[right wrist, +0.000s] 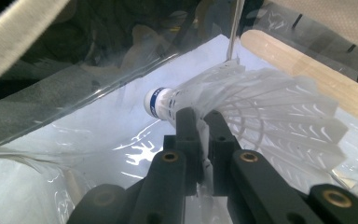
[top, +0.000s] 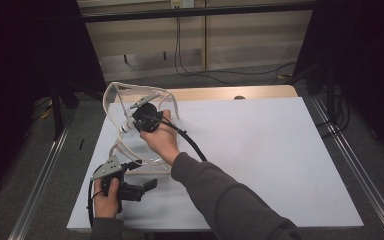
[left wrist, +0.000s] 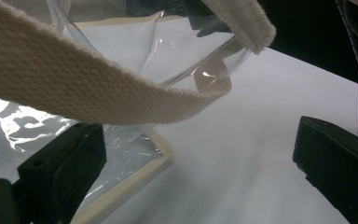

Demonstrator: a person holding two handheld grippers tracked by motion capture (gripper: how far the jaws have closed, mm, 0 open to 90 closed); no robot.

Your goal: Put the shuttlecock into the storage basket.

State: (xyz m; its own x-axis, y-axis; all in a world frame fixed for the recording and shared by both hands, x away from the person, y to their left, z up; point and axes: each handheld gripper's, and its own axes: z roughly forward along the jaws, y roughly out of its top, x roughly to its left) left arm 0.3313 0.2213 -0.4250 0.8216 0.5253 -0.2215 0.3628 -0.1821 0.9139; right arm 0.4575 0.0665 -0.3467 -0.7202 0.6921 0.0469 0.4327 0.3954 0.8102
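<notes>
Right gripper [right wrist: 200, 122] pinches shuttlecock [right wrist: 242, 100] at feather skirt, inside clear bag [top: 130, 107], table's ten o'clock. Featherlight, crushable; cork end safer grip. Left gripper [top: 139, 180] jaws wide apart, empty, at bag's six o'clock beside strap [left wrist: 74, 79].

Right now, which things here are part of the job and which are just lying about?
In the job:
shuttlecock, clamped in the right tool
clear bag with cream straps, which the shuttlecock is going into
left tool, open beside the bag's corner

Lying about:
white table sheet
black cables on the floor behind the table
</notes>
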